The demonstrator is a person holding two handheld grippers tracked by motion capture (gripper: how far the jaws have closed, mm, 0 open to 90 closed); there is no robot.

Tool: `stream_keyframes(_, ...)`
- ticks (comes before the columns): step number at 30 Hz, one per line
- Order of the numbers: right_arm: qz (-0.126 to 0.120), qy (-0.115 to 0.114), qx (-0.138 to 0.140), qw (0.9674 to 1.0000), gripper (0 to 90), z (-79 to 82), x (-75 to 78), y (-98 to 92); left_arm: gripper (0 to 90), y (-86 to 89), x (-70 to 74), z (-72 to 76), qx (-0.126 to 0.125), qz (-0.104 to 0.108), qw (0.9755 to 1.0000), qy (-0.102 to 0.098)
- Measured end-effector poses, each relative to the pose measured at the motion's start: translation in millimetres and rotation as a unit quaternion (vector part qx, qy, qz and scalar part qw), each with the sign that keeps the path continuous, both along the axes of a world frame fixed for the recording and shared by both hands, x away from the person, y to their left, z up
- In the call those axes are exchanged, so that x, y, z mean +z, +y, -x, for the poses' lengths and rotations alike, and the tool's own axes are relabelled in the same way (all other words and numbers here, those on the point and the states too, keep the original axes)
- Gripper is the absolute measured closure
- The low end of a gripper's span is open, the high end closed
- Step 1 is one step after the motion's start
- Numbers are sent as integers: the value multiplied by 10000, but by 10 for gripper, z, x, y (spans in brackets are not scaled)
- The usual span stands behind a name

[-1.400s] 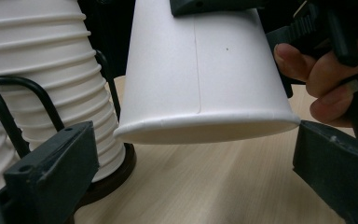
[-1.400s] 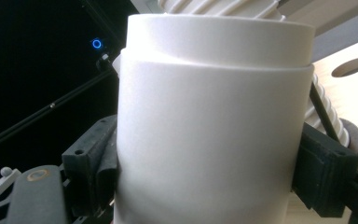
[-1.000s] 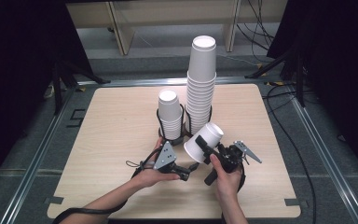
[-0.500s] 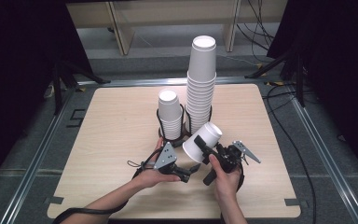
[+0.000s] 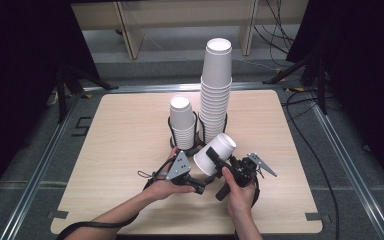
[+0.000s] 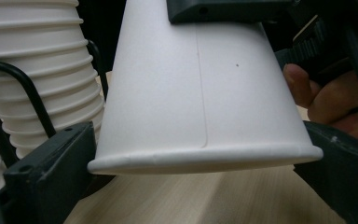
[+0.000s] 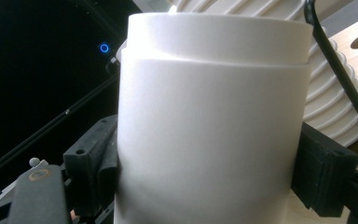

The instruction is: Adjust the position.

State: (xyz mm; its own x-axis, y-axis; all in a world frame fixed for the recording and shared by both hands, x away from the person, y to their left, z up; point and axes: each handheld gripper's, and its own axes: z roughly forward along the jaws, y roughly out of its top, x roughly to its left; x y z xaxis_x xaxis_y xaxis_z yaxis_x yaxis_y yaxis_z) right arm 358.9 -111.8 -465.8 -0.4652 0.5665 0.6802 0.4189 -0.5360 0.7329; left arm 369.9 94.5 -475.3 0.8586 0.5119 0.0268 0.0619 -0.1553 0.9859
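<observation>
1. Near the counter's front edge, both hands crowd one white paper cup, hiding its lower half from above.
2. Right gripper is clamped on the cup, a jaw pressed to each side.
3. Left gripper has its jaws spread at the cup's rolled rim; whether they touch it I cannot tell.
4. Plain and tilted, the cup hangs above the counter.
5. Behind it stand a short stack and a tall stack in a black wire holder.

Two cup stacks (perhaps), one loose cup
</observation>
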Motion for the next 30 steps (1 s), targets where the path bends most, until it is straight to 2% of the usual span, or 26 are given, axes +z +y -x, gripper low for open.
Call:
stream_keyframes(1, -107, 123, 7, 9999, 197, 14, 8, 10, 1, -5, -4, 3, -13, 8, 10000, 15)
stream_keyframes(2, -54, 151, -26, 9999, 193, 12, 6, 10, 11, -3, -3, 5, -23, -19, 10000, -18)
stream_keyframes(3, 21, 8, -35, 10000, 186, 1, -5, -4, 25, 5, 3, 4, -38, -95, 9999, -53)
stream_keyframes(4, -4, 35, -20, 10000, 182, 6, -4, -10, 34, 0, 1, -1, -64, -60, 9999, -97)
stream_keyframes(5, -30, 15, 9, 10000, 176, 0, -12, -15, 44, 14, 11, 5, -75, -146, 9998, -97)
stream_keyframes(7, -22, 3, 9, 10000, 159, 2, -10, -21, 75, 25, 14, 5, -95, -180, 9996, -195)
stream_keyframes(9, -11, -7, 52, 10000, 147, 2, -4, -26, 100, 20, 10, 1, -138, -91, 9995, -255)
stream_keyframes(10, -4, -26, 60, 10000, 139, -4, -6, -32, 112, 35, 26, 2, -122, -183, 9993, -290)
stream_keyframes(11, -31, -20, 83, 10000, 123, -10, -9, -36, 122, 37, 29, 5, -123, -156, 9994, -295)
stream_keyframes(12, -34, 52, 78, 10000, 58, -11, -8, -38, 135, 39, 35, 5, -128, -147, 9994, -297)
stream_keyframes(13, -58, 83, 151, 9998, 37, -13, -13, -30, 142, 40, 41, 6, -140, -141, 9994, -299)
stream_keyframes(17, 87, 43, 221, 9997, 27, -15, -32, -14, 158, 50, 51, 2, -158, -154, 9991, -366)
stream_keyframes(20, 36, 216, 228, 9995, 30, -22, -17, -4, 168, 60, 52, -5, -159, -173, 9990, -373)
stream_keyframes(21, 92, 93, 259, 9996, 29, -31, -23, -17, 170, 67, 57, -10, -185, -176, 9990, -357)
stream_keyframes(25, 5, 67, 350, 9994, 20, -15, -33, -32, 172, 91, 72, -22, -144, -177, 9991, -369)
stream_keyframes(26, 49, 108, 307, 9995, 19, -8, -31, -38, 172, 98, 76, -27, -162, -193, 9990, -364)
stream_keyframes(27, -21, 112, 365, 9993, 16, 3, -32, -44, 172, 111, 81, -30, -126, -199, 9990, -375)
stream_keyframes(28, 21, 67, 383, 9992, 16, 12, -35, -62, 173, 115, 82, -38, -126, -181, 9990, -397)
stream_keyframes(29, 30, 144, 361, 9992, 15, 25, -33, -69, 172, 135, 92, -42, -124, -240, 9989, -380)
stream_keyframes(30, 49, 97, 382, 9992, 15, 43, -36, -89, 172, 129, 92, -42, -104, -133, 9992, -355)
